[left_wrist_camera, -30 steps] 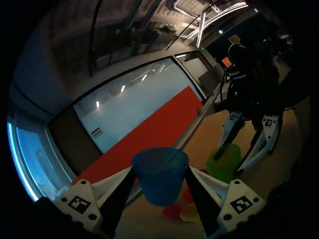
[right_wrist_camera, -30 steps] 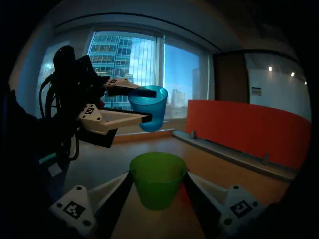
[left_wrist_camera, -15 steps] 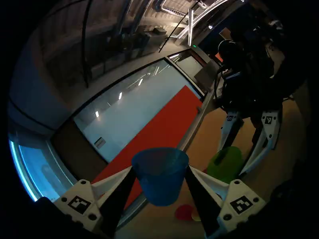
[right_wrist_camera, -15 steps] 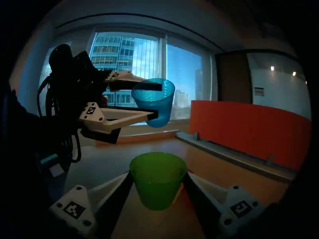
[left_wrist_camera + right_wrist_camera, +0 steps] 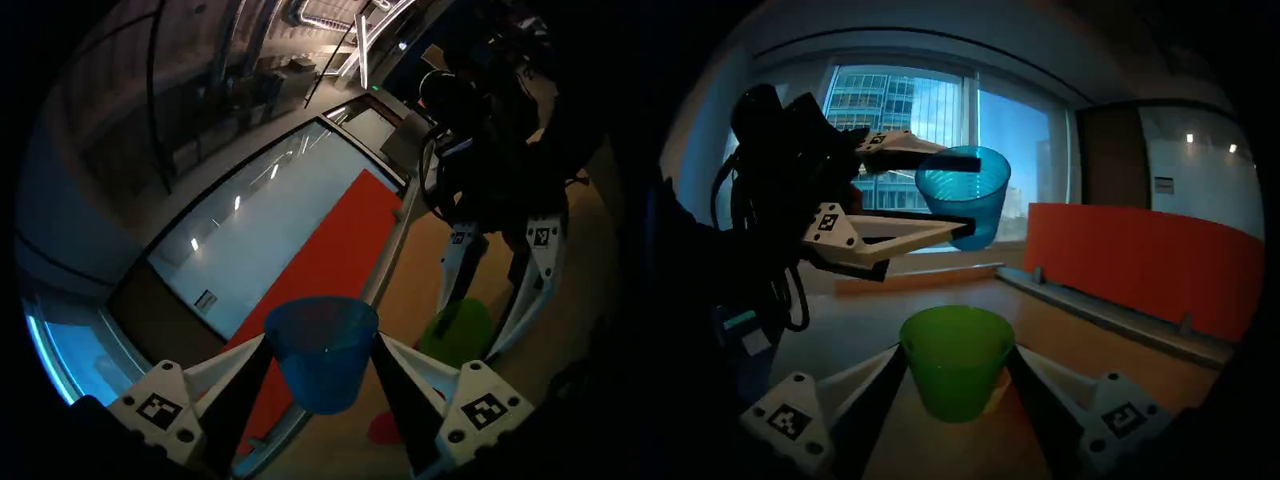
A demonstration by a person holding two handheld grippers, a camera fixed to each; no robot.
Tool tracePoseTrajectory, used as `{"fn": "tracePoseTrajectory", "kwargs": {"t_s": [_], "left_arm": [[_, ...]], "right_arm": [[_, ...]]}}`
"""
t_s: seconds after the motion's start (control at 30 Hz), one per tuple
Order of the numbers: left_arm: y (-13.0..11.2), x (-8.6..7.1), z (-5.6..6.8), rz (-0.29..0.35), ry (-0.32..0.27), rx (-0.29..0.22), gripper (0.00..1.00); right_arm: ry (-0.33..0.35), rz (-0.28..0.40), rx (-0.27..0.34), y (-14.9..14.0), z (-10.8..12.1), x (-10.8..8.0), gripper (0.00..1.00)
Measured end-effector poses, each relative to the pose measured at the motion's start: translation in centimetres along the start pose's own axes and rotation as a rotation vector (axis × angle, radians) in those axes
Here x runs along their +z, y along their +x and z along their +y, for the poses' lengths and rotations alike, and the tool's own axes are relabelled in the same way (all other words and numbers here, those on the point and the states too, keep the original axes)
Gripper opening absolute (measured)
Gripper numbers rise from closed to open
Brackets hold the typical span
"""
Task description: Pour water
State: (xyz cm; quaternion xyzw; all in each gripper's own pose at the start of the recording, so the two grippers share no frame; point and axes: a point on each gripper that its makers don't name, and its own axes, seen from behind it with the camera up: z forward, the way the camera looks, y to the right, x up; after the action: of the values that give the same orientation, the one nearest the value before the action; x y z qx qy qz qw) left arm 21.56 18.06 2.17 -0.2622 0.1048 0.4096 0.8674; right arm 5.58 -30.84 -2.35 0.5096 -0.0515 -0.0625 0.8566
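left gripper (image 5: 322,344): shut tight on the blue cup (image 5: 322,360), 1 finger on each side, low centre of left gripper view.
right gripper (image 5: 958,352): squeezes the green cup (image 5: 958,368) the same way, low centre of right gripper view.
why: in right gripper view the blue cup is up high, top middle, above the green cup. Prob. so water can fall down into it.
tilt: blue cup leans a little, not tipped over yet.
inside cups: too dark, can't tell if there's water.
table (image 5: 840,328): under both cups, light brown.
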Motion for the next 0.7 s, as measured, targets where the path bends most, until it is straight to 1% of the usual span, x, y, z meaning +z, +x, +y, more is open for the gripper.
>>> {"fn": "tracePoseTrajectory", "kwargs": {"t_s": [0.37, 0.7], "left_arm": [[0.46, 0.76, 0.08, 0.008, 0.001, 0.086, 0.85], [1.04, 0.97, -0.36, 0.013, 0.017, 0.158, 0.85]], "right_arm": [[-0.005, 0.005, -0.002, 0.02, 0.74, 0.32, 0.9], [-0.006, 0.014, -0.001, 0.49, 1.02, 0.16, 0.9]]}}
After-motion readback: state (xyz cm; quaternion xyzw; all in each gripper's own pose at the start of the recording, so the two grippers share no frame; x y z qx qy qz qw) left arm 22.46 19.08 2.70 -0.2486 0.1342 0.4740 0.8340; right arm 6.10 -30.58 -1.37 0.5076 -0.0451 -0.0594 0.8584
